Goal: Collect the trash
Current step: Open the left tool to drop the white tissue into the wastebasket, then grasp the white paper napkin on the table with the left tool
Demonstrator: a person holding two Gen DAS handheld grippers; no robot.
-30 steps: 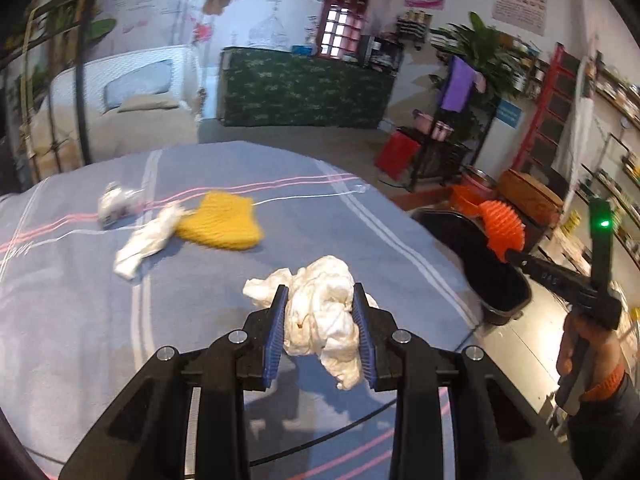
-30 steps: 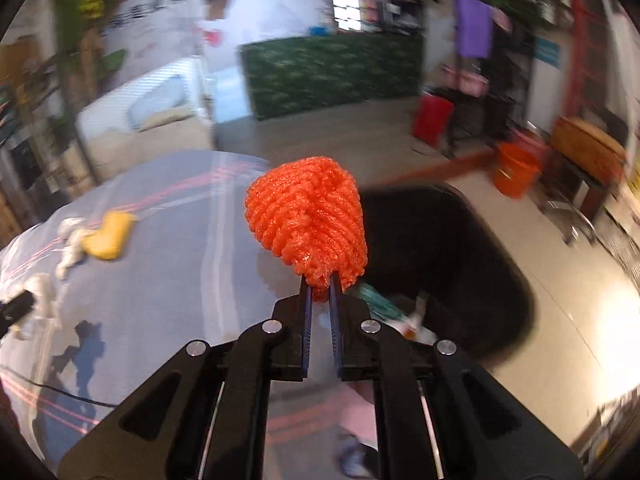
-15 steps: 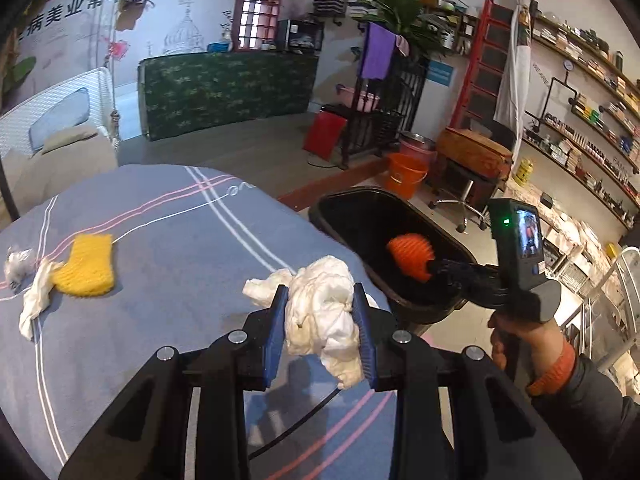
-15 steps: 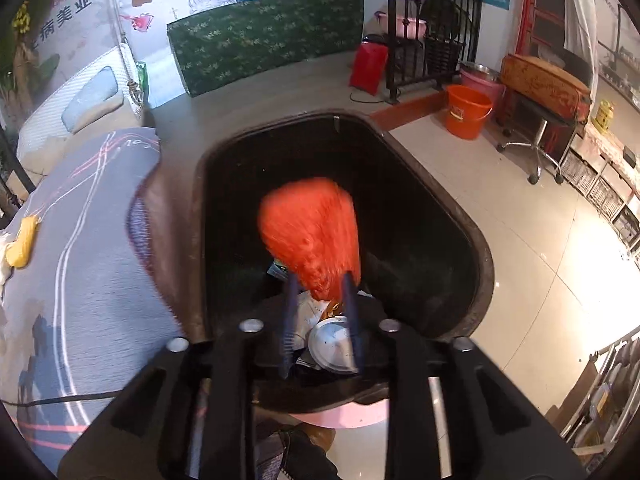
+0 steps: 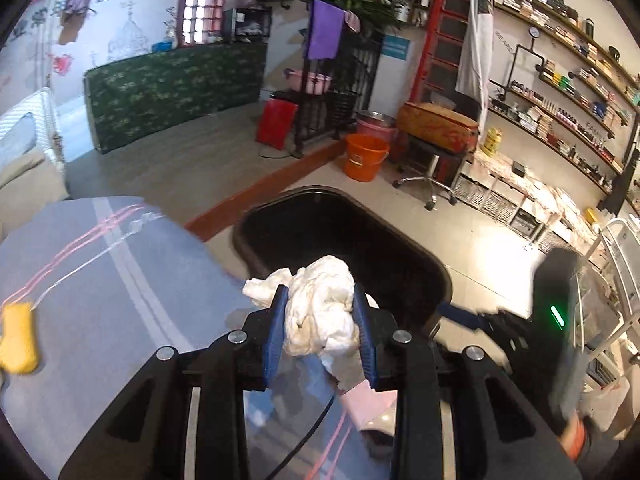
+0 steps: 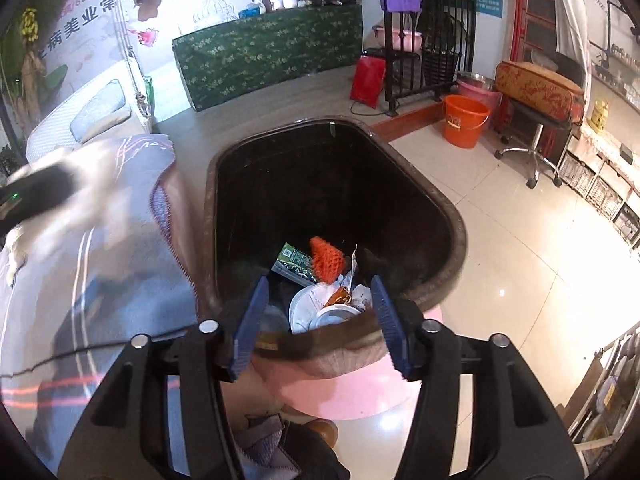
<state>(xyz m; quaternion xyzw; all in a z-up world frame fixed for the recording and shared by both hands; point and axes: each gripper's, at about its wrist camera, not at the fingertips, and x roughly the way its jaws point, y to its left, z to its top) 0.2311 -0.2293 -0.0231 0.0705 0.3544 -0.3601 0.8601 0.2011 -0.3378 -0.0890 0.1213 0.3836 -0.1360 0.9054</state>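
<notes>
Black bin holds orange net, cups, wrappers. My right gripper is opening, empty, above it; my left gripper clamps tissue.

Crumpled white paper wad, glossy black plastic bin, striped cloth tablecloth.

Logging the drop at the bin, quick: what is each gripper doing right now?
Left gripper: closed on the crumpled white tissue.
Right gripper: jaws opening, nothing between them; the orange foam net lies in the black bin.
</notes>
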